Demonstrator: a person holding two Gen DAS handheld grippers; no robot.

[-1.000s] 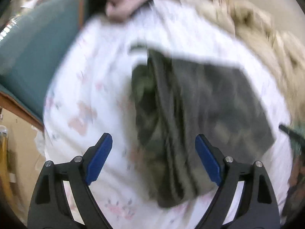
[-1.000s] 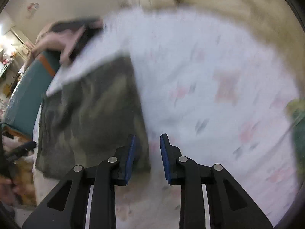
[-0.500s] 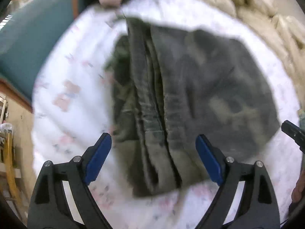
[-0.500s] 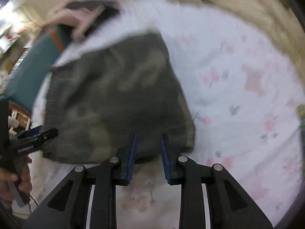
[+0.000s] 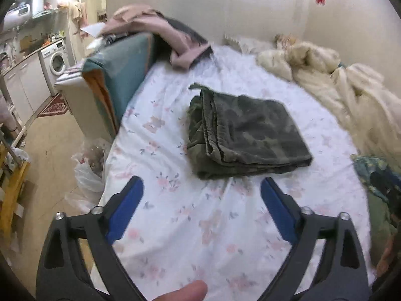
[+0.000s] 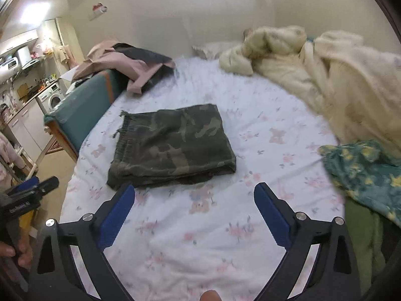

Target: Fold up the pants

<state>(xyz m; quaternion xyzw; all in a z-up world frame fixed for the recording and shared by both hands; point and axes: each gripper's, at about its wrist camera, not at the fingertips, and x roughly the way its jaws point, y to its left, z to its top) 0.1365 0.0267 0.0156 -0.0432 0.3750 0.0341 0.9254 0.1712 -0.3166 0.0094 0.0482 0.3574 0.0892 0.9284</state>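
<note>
Fingers first: my left gripper (image 5: pixel 201 195) and my right gripper (image 6: pixel 194 200) both have their jaws spreading wide, blue pads (image 5: pixel 125 210) well apart, with only bedsheet between them and no cloth in either. Just beyond the tips lie the pants (image 6: pixel 173 145), camouflage green, folded into a thick rectangle of several layers, flat on the bed near its middle. The elastic waistband (image 5: pixel 210 123) with a loose drawstring end sits along the side nearest the teal panel (image 5: pixel 125 75). The white floral sheet (image 5: pixel 190 225) around them is bare, so no object stands between my pads and the fold. A cream blanket (image 6: pixel 325 75) is bunched along the wall side, a teal patterned cloth (image 6: pixel 366 170) lies at the right edge, and pink clothes (image 5: pixel 155 30) hang over the panel. Further off stands a washing machine (image 5: pixel 56 61). My left gripper's body shows in the right view with small white lettering (image 6: pixel 18 207) too blurred to read.
</note>
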